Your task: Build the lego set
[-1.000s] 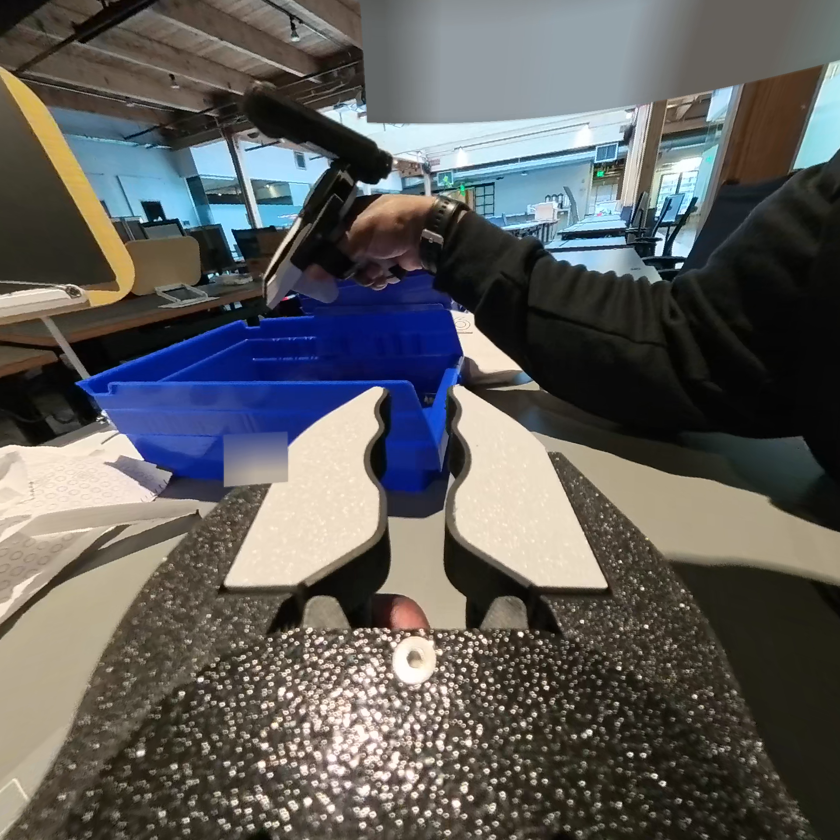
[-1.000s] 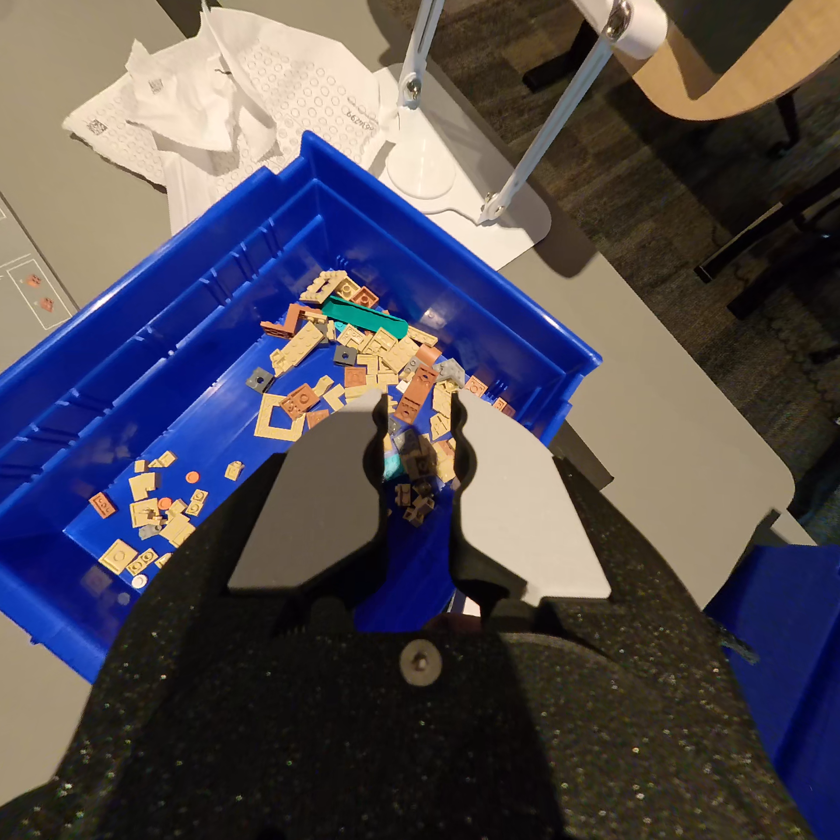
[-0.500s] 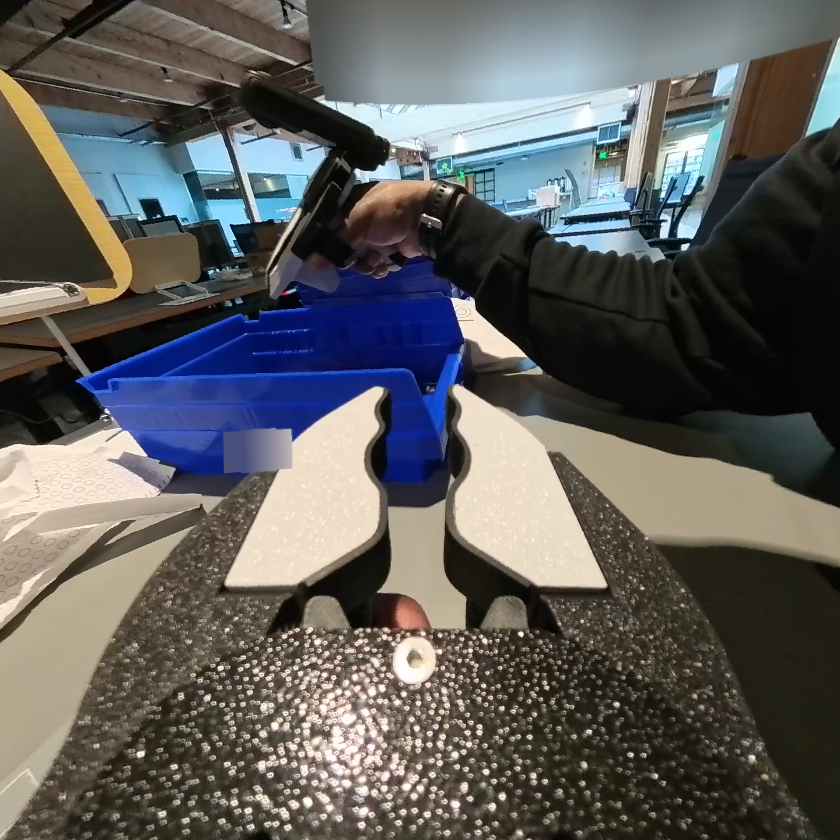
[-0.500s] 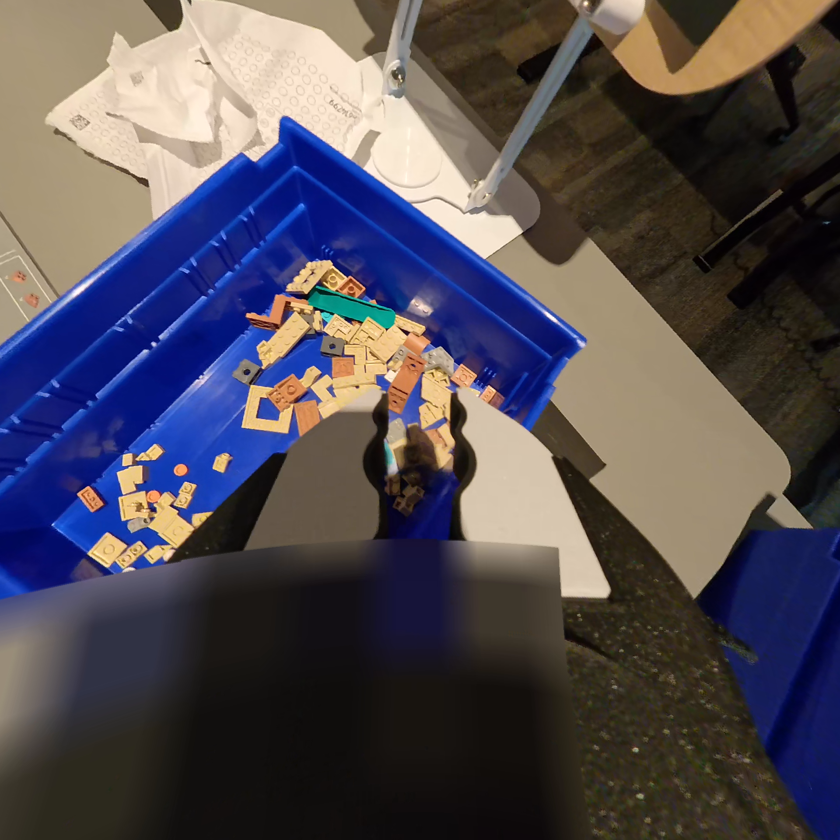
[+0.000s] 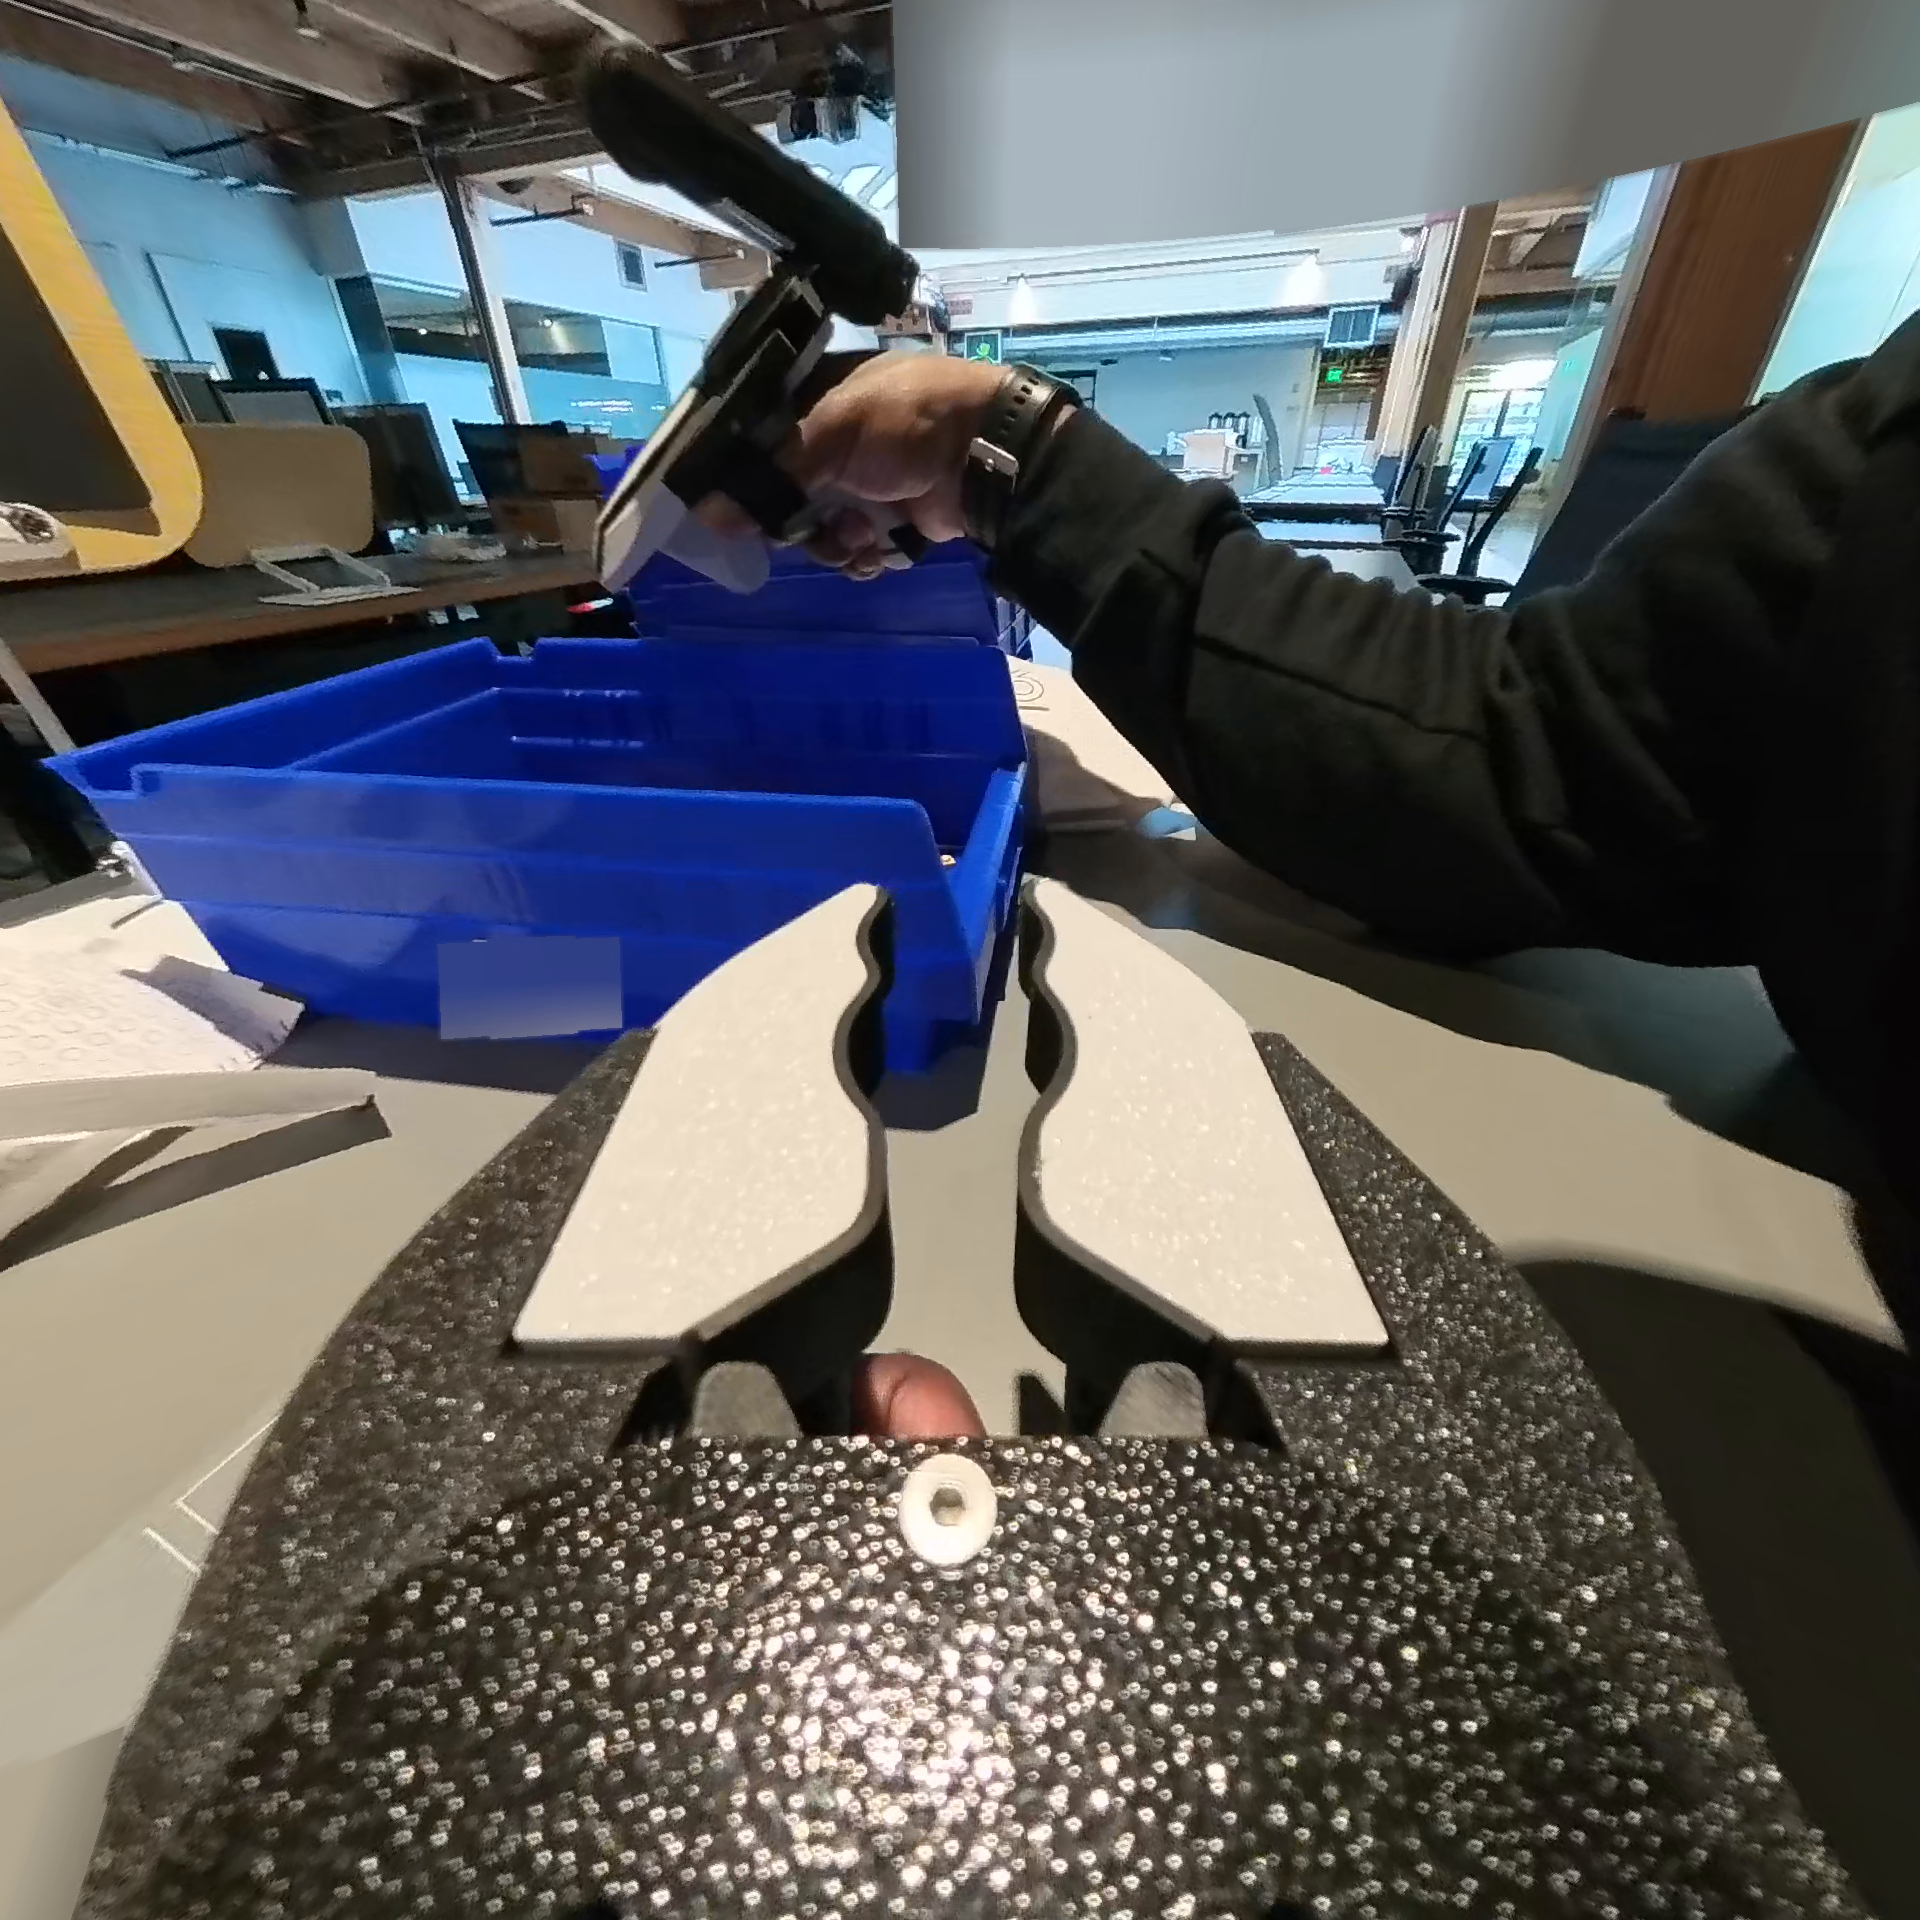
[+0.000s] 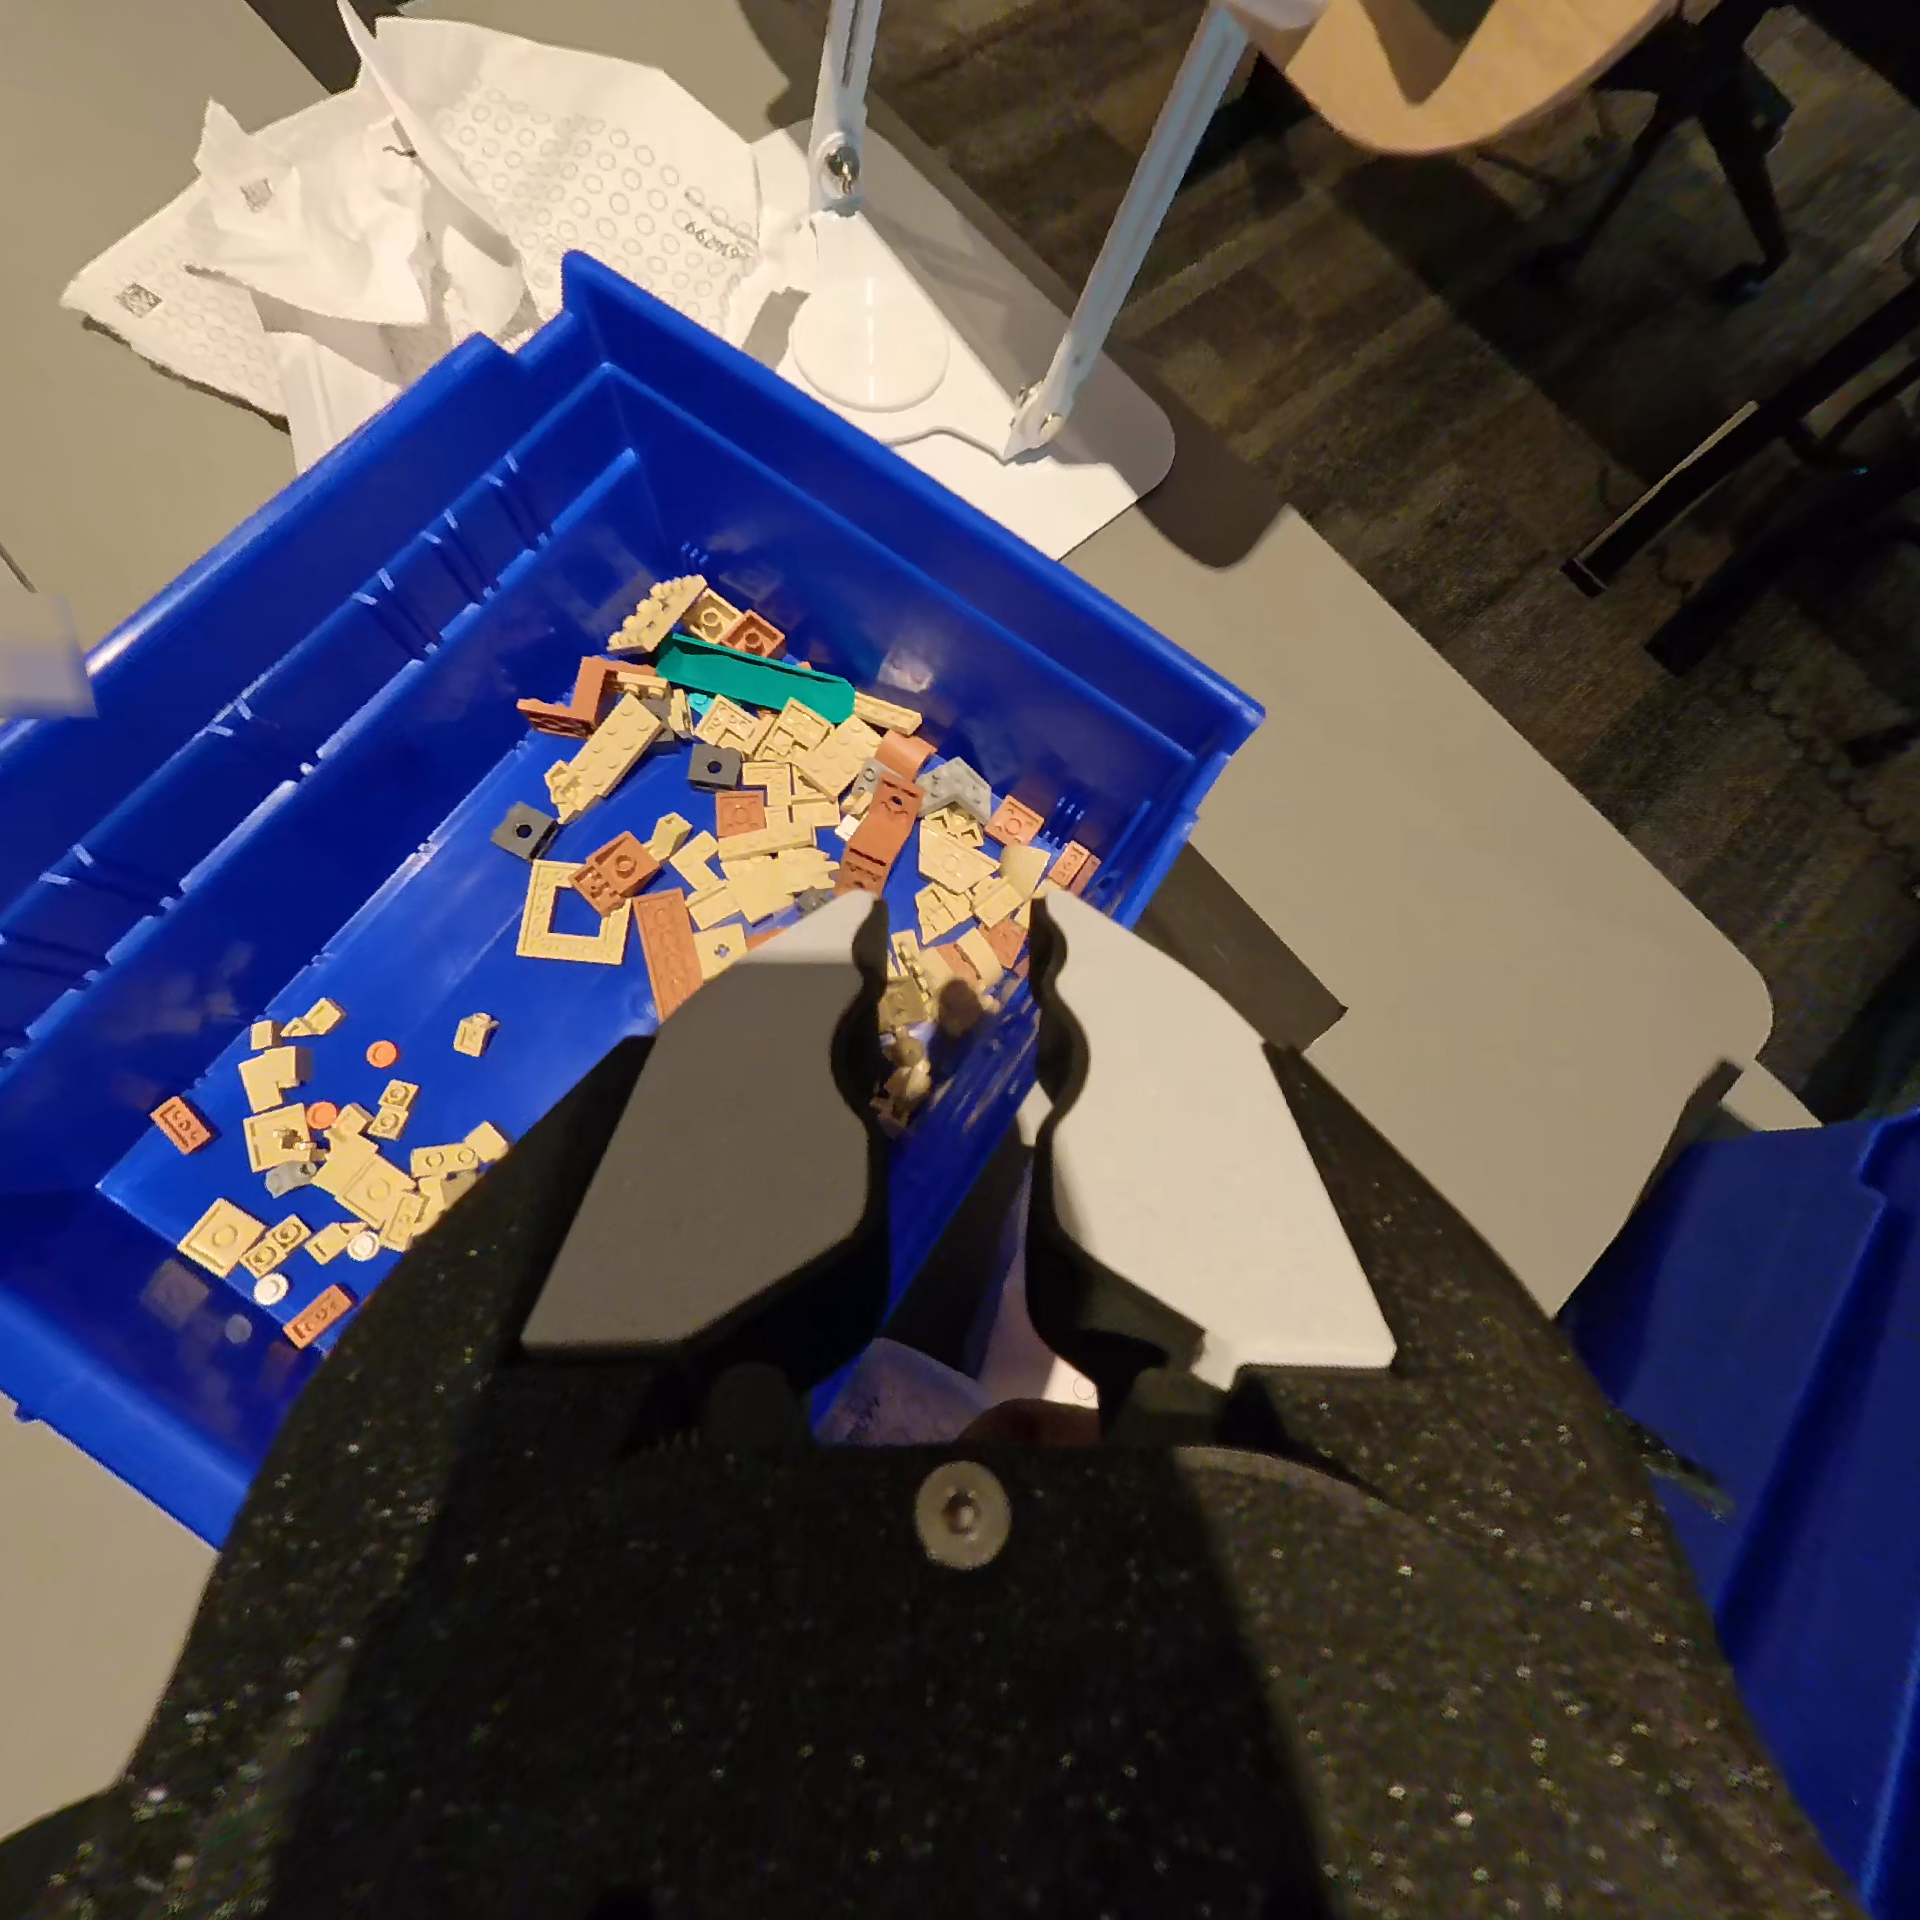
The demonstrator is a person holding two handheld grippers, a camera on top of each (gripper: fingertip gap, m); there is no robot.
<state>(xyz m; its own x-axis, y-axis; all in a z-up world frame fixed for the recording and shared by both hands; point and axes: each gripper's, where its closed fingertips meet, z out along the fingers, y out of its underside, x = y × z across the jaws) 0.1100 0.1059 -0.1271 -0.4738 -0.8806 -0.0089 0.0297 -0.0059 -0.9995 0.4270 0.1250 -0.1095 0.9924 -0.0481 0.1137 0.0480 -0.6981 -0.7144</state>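
A blue bin (image 6: 1195, 727) holds several loose lego pieces, mostly tan and brown (image 6: 769, 821), with one long teal piece (image 6: 758, 675). A smaller heap (image 6: 322, 1153) lies at its near left end. My right gripper (image 6: 956, 925) hovers above the bin's right end, tilted down, open and empty. In the left wrist view a hand holds that right gripper (image 5: 670, 540) above the bin (image 5: 520, 842). My left gripper (image 5: 956, 925) is low over the grey table, just short of the bin's near corner, open and empty.
Torn white paper bags (image 6: 416, 208) lie beyond the bin and also at the left in the left wrist view (image 5: 104, 1039). A white lamp base (image 6: 873, 343) stands behind the bin. A second blue bin (image 6: 1787, 1351) is at the right. A black-sleeved arm (image 5: 1403, 727) crosses above the table. My right fingertips sit around 30 centimetres from my left ones.
The right gripper has drawn back a little over the bin, so more of the near left heap shows. The left gripper has edged closer to the bin. Both stay open.
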